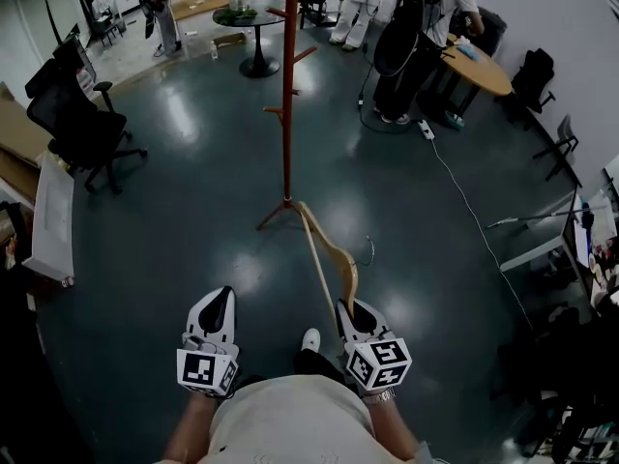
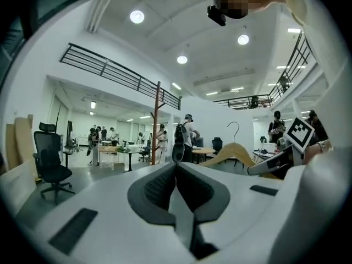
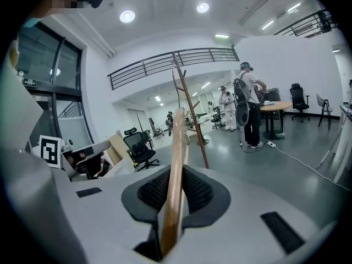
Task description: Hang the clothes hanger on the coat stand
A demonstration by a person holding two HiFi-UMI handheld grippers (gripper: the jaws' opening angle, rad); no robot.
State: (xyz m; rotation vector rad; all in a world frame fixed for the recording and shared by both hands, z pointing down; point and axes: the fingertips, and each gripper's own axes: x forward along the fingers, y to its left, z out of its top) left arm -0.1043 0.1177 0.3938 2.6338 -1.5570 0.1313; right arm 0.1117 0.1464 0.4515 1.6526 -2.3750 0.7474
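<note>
Right gripper [image 3: 175, 197] is clamped on the wooden clothes hanger [image 3: 177, 147]. The jaws pinch the near end of one arm, and the wood runs straight out along the jaw line. My read is that gripping the end gives the most reach and keeps the jaws clear of the hook.

Left gripper [image 2: 176, 172] has its jaws together with nothing between them. It is parked low beside the body [image 1: 221, 303], well apart from the hanger. I take it as idle, since this looks like a one-hand job.

In the left gripper view the hanger [image 2: 234, 150] shows side-on with its wire hook [image 2: 235, 128] pointing up, which is the right orientation for dropping over a peg.

In the head view the hanger [image 1: 329, 249] reaches forward from the right gripper [image 1: 353, 315], and its far tip lines up with the foot of the coat stand [image 1: 288, 85]. I judge that to be perspective only. The hanger is in the air and the stand is well ahead, not touching it.

The stand's pegs are bare as far as I can see, so the task is at the carry stage and nothing is hung yet.

- **Next:** close in, lift, and set the hook over a peg.
- **Risk:** the end grip makes a long lever, so the hanger may pivot in the jaws.
- **Floor cable:** the cable [image 1: 464, 201] runs off to the right, clear of a straight path.
</note>
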